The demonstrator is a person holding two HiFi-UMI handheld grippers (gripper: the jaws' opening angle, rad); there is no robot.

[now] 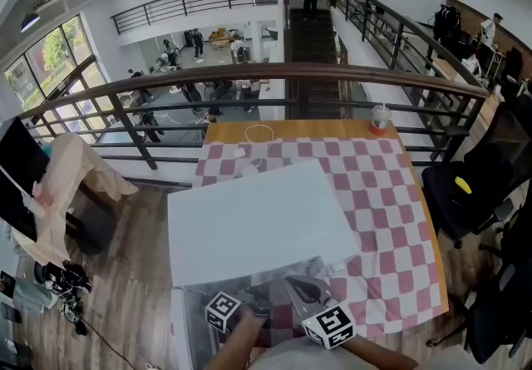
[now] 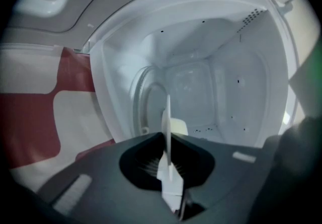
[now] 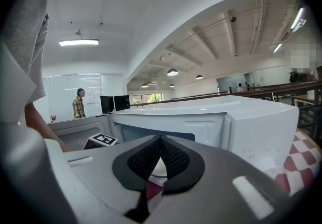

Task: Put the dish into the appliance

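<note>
A white microwave (image 1: 258,219) stands on the red-and-white checked table (image 1: 391,219). In the left gripper view its open cavity (image 2: 211,77) fills the frame. My left gripper (image 2: 168,142) is shut on a thin white dish (image 2: 167,117), held edge-on just in front of the opening. From the head view the left gripper (image 1: 249,308) sits at the microwave's front, low in the frame, with the dish hidden. My right gripper (image 1: 301,287) is beside it, right of it. Its jaws (image 3: 160,140) meet with nothing between them and point at the microwave (image 3: 216,117).
The microwave's open door (image 3: 75,130) hangs at the left. A cup (image 1: 381,119) stands at the table's far edge by a railing (image 1: 274,71). Black chairs (image 1: 465,185) stand to the right, and a cloth-draped chair (image 1: 66,177) to the left.
</note>
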